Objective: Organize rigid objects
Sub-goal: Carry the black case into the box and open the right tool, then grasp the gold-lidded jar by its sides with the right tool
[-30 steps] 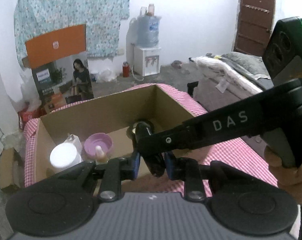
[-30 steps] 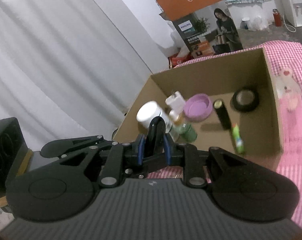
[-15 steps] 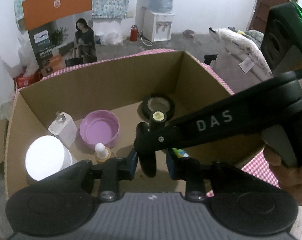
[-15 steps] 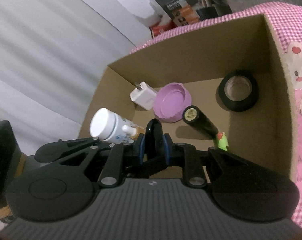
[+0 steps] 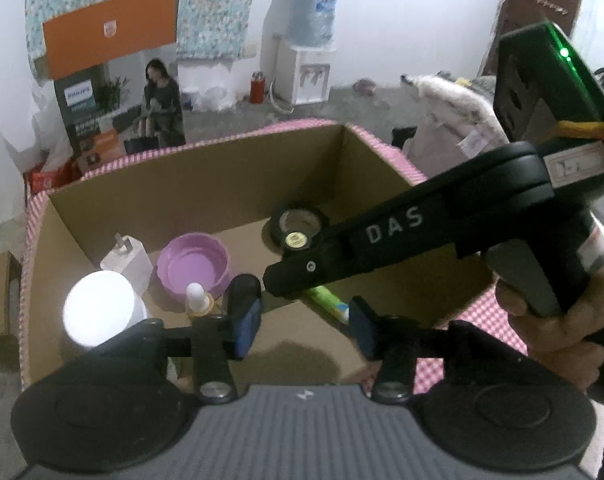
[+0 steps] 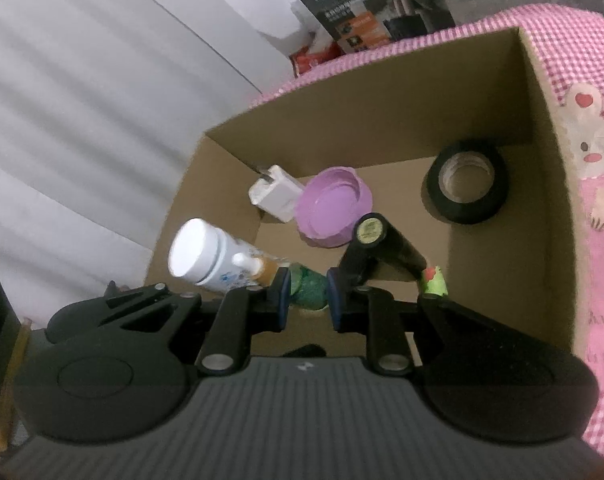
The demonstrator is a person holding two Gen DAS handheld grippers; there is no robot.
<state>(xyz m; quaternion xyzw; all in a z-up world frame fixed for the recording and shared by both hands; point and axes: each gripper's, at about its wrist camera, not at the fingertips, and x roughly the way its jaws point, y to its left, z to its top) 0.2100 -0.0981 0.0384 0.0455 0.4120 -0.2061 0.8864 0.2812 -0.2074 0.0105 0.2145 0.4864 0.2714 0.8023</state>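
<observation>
Two hand-held grippers hover over an open cardboard box (image 5: 221,184) that sits on a pink checked cloth (image 6: 574,40). A moment ago my left gripper (image 5: 302,312) was pinching a black tube (image 6: 398,252). Now its jaws are opening, with nothing between the pads, and the tube lies tilted on the box floor, its gold-capped end up, just beside a purple lid (image 6: 334,208). I take that as this item delivered. My right gripper (image 6: 308,300), pressed together before, is opening a little. A green bottle (image 6: 310,290) shows in the narrow gap, but nothing looks pinched (it may simply lie below). Also in the box are a black tape roll (image 6: 466,184), a white charger (image 6: 273,196), a white pill bottle (image 6: 205,256) and a green stick (image 5: 328,298). Both grippers should be free for whatever remains outside.
</observation>
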